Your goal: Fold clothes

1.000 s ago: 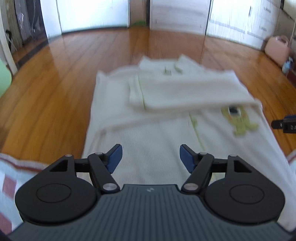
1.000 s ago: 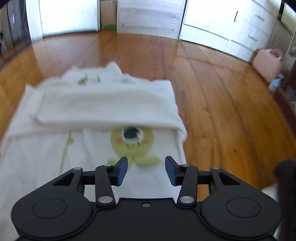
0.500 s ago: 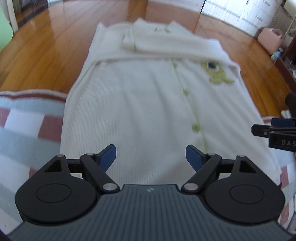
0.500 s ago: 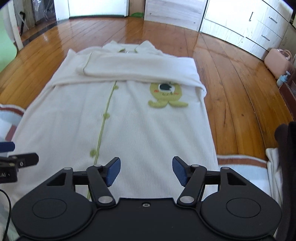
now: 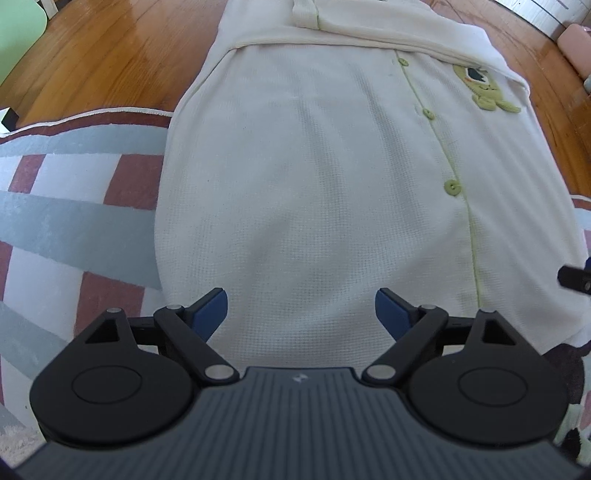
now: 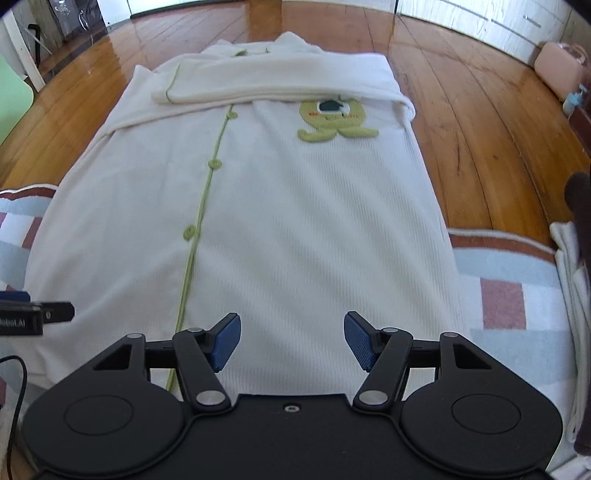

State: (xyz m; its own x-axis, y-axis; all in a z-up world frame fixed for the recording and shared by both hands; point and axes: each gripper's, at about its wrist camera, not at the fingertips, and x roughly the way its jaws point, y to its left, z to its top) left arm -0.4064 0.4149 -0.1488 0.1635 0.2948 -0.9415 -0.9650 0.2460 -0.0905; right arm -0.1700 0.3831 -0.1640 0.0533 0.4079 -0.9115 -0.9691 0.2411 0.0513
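Note:
A cream knit cardigan (image 5: 314, 177) with green buttons and a green monster patch (image 6: 334, 120) lies flat, half on the wooden floor, half on a rug; it also shows in the right wrist view (image 6: 295, 221). Both sleeves are folded across the chest at the far end (image 6: 266, 79). My left gripper (image 5: 301, 310) is open and empty, just above the hem on the left half. My right gripper (image 6: 291, 339) is open and empty above the hem on the right half. Each gripper's tip shows at the edge of the other's view.
A checked rug (image 5: 66, 206) in grey, white and brick red lies under the hem and shows in the right wrist view (image 6: 509, 295) too. White and dark clothes (image 6: 576, 295) lie at the right. A pink bag (image 6: 559, 70) stands far right. A green object (image 5: 18, 33) is far left.
Both grippers have pulled back from the folded sleeves toward the hem and lowered over it. Their jaws have opened wider. The cardigan has not moved.

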